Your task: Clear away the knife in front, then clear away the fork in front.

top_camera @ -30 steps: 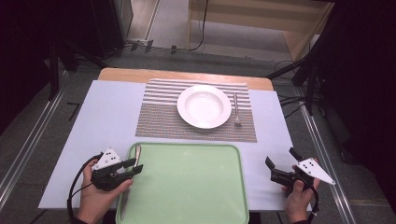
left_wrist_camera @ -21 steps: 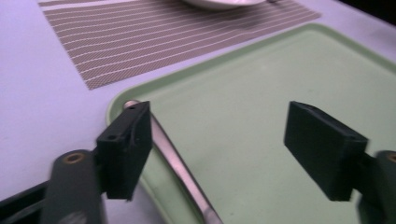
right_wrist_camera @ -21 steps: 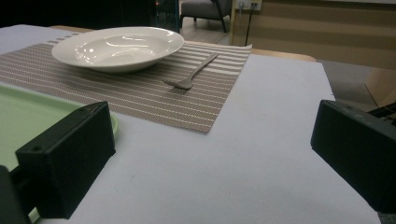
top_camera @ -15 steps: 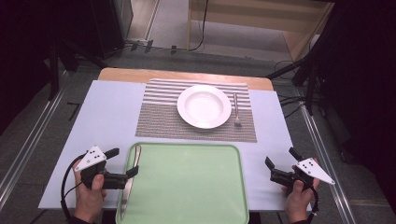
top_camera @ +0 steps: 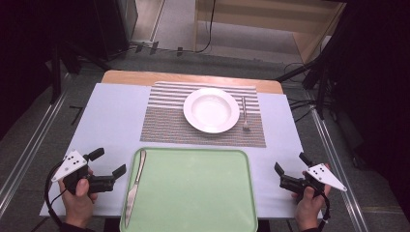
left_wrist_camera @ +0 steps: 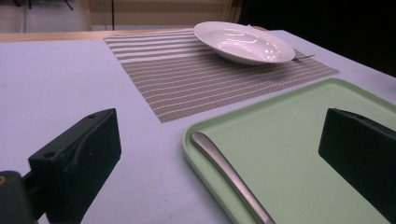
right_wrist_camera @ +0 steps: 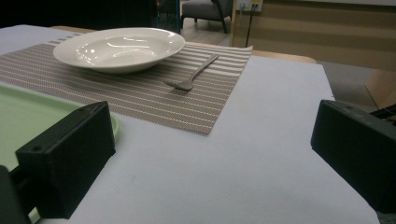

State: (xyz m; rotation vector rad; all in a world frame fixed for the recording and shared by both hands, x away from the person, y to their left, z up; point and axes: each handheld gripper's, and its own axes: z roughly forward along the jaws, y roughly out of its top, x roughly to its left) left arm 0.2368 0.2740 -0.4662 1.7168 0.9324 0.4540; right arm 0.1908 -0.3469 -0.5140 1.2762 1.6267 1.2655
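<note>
Steel knife (top_camera: 134,187) released on tray (top_camera: 193,193); left tongs (top_camera: 107,168) opened, withdrawn leftward.

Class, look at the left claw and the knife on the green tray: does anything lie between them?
Nothing visible does. The left claw is open just left of the tray, and the knife lies along the tray's left edge, with bare table between.

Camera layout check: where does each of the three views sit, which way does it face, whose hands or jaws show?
High view: above the person's side, facing forward and down on the table; both hands show, left hand-held gripper and right hand-held gripper, both open.
Left gripper view: low by the tray, looking between its black jaws past the knife.
Right gripper view: low, looking between its jaws toward the fork.
Shared by both gripper views: plate, placemat.
</note>
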